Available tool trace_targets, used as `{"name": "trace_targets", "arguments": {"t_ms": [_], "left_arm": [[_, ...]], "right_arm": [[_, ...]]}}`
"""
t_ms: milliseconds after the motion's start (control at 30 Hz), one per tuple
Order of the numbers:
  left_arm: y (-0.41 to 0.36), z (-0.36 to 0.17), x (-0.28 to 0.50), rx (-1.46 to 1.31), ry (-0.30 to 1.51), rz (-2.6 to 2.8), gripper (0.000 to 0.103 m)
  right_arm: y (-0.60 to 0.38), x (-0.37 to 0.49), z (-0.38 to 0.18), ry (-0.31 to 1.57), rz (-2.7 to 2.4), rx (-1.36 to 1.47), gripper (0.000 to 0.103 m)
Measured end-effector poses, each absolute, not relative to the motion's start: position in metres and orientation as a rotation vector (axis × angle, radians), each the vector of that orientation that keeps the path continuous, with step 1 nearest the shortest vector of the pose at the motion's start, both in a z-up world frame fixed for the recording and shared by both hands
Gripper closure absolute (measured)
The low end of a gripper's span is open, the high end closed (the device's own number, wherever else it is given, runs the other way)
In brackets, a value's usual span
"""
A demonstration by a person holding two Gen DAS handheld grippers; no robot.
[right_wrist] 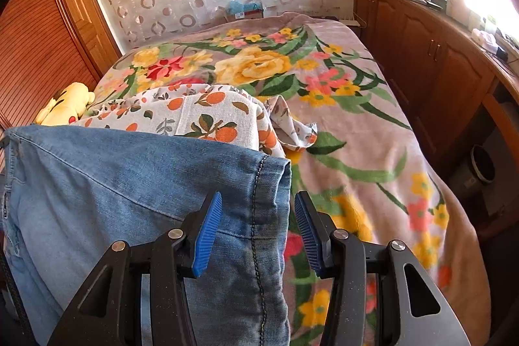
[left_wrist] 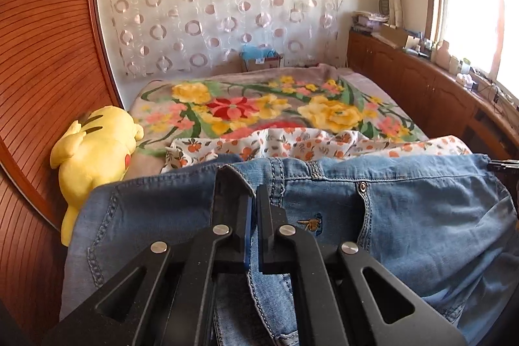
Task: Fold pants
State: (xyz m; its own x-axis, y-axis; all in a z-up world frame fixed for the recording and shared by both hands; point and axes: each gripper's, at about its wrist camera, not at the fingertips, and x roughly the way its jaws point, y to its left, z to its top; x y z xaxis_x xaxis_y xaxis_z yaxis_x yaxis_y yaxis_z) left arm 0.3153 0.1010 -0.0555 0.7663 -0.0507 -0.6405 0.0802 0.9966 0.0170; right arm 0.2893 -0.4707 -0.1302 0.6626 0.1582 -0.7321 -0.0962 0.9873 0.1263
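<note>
Denim pants [left_wrist: 405, 209] bunch, pinched by left gripper [left_wrist: 254, 203].

Blue denim pants [left_wrist: 421, 216], floral blanket [right_wrist: 340, 125]

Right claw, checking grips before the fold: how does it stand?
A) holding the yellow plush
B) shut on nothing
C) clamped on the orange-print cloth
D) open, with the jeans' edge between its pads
D: the right claw gapes, with the jeans edge between its blue pads, unpressed.
</note>
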Motion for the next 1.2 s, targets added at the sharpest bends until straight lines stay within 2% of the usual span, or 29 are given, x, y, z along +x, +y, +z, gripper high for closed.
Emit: {"name": "trace_targets", "arguments": {"t_ms": [300,333,367,400,467,567,867,1200], "left_arm": [[0.098,-0.069,0.318,0.068,0.719,-0.062,0.100],[0.098,-0.070,0.318,0.072,0.720,-0.061,0.100],[0.097,-0.070,0.318,0.073,0.720,-0.061,0.100],[0.097,-0.070,0.318,0.073,0.721,-0.061,0.100],[0.097,-0.070,0.318,0.070,0.720,-0.063,0.100],[0.097,-0.069,0.318,0.070,0.720,-0.062,0.100],[0.110,-0.068,0.318,-0.013,0.684,-0.056,0.100],[0.118,-0.068,0.321,-0.086,0.673,-0.044,0.100]], "right_arm": [[-0.469,0.285,-0.139,0.871,0.156,0.051,0.055],[-0.468,0.285,-0.139,0.871,0.159,0.050,0.057],[-0.468,0.284,-0.138,0.871,0.162,0.049,0.068],[-0.467,0.283,-0.137,0.871,0.157,0.040,0.070],[-0.466,0.281,-0.135,0.866,0.172,0.034,0.083],[-0.465,0.276,-0.127,0.831,0.188,0.020,0.086],[-0.484,0.288,-0.080,0.650,0.147,0.141,0.087],[-0.445,0.359,-0.094,0.643,0.041,0.050,0.087]]}}
